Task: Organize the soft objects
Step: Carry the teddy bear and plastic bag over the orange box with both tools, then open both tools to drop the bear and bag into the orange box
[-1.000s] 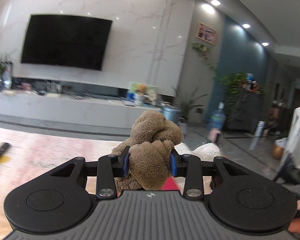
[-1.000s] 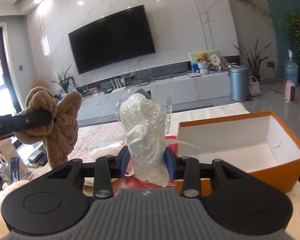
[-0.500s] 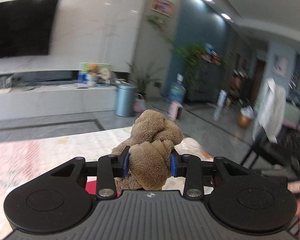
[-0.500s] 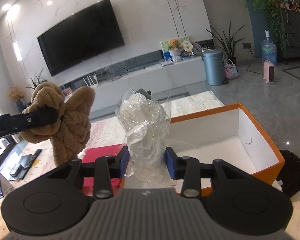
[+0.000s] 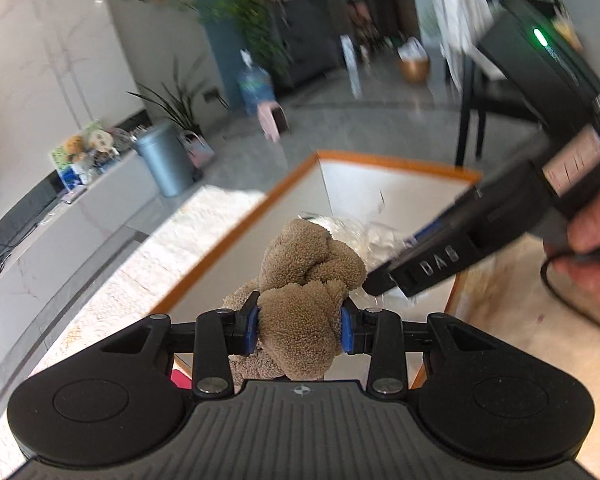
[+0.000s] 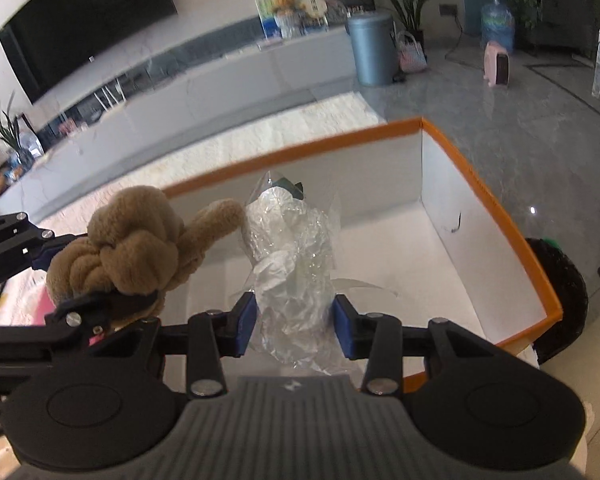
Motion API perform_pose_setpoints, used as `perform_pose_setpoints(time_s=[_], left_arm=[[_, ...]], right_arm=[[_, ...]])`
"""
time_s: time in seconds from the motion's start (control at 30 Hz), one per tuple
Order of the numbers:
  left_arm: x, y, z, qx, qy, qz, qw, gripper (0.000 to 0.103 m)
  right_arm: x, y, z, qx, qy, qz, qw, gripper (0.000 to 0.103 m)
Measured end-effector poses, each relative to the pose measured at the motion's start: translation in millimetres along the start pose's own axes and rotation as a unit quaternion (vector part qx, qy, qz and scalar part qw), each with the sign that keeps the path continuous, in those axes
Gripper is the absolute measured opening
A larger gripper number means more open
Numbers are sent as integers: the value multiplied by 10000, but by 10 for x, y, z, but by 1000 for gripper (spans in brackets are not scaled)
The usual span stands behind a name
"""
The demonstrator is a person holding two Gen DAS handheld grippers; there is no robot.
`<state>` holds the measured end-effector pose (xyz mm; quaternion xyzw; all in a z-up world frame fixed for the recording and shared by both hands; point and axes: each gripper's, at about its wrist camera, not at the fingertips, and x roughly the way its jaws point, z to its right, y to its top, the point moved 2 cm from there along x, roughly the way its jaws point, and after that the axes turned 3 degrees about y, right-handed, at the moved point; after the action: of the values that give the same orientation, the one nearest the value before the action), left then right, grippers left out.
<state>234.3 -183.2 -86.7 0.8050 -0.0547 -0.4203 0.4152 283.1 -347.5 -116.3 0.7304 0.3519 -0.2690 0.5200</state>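
Knotted brown plush toy [image 5: 306, 280], fuzzy and looped, held aloft above the near left wall of the box. Crumpled clear plastic bundle [image 6: 292, 264], upright, beside it over the interior. Orange-rimmed, white-lined open box [image 6: 496, 208] lies below both.

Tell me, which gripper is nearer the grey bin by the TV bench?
Left, narrowly. The left gripper with its brown plush knot sits on the grey bin's side; the right gripper is beside it, farther over.

One brown knotted plush toy [image 6: 132, 252], one crinkled clear plastic bundle [image 6: 296, 264], one orange-rimmed box [image 6: 500, 216], two tongs.
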Motion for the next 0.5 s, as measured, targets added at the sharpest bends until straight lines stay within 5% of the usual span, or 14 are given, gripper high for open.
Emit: perform_pose_setpoints(time_s=[0.17,0.5], left_arm=[[157,-102,139,297,78,-471,9984,43],[217,-23,-39,-435,-172,-1089,9929,48]], right_arm=[[160,10,-3,-175,-128,-355,9991,45],[299,13,-79,-621,-194,-806,9946,57]])
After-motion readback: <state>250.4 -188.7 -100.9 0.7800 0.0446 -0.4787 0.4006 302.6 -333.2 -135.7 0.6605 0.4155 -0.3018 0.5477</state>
